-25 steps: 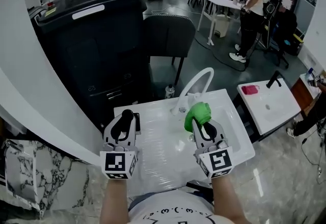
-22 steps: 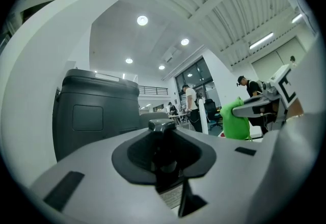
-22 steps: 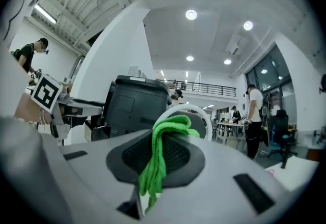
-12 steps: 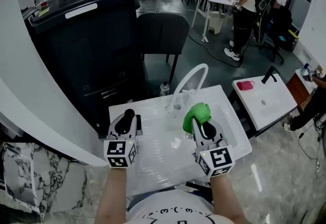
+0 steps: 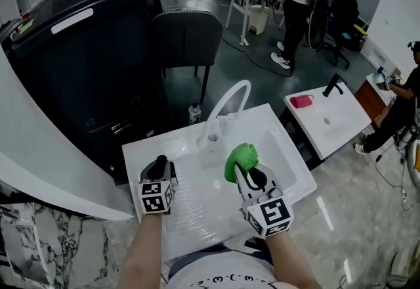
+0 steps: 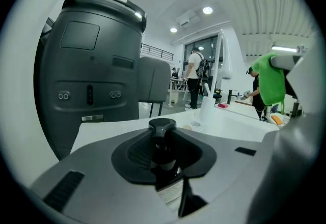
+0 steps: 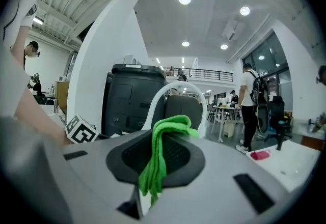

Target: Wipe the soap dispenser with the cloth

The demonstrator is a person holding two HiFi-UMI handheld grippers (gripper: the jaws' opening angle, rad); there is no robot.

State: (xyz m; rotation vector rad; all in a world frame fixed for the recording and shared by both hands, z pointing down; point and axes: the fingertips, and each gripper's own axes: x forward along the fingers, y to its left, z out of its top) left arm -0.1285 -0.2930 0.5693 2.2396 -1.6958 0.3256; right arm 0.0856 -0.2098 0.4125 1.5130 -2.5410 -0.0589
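**A:** Where does everything sit at this point?

**B:** The left tongs (image 5: 158, 173) are closed narrow on the soap dispenser (image 6: 162, 128). Its dark pump head stands up between the jaws, with a label just below. It is held over the near left part of the white counter (image 5: 197, 210). The right tongs (image 5: 249, 175) pinch the green cloth (image 5: 240, 157), with a bunch puffing out past the tips and a tail hanging down, over the basin to the right.

**A:** Any contact between the two?

**B:** None. Cloth and dispenser are well apart, so I'd judge the wiping not yet begun.

**A:** So how to do it well?

**B:** Carry the bunched end of the cloth left to the dispenser and lead with the fabric — not the hard tips, which could knock the bottle askew. Hold the left grip firm and steady. The jaws cover the bottle's sides, so start on the pump head and whatever stands clear. Press lightly, or the pump may go down. Stay near of the white faucet (image 5: 226, 100) at the far edge.
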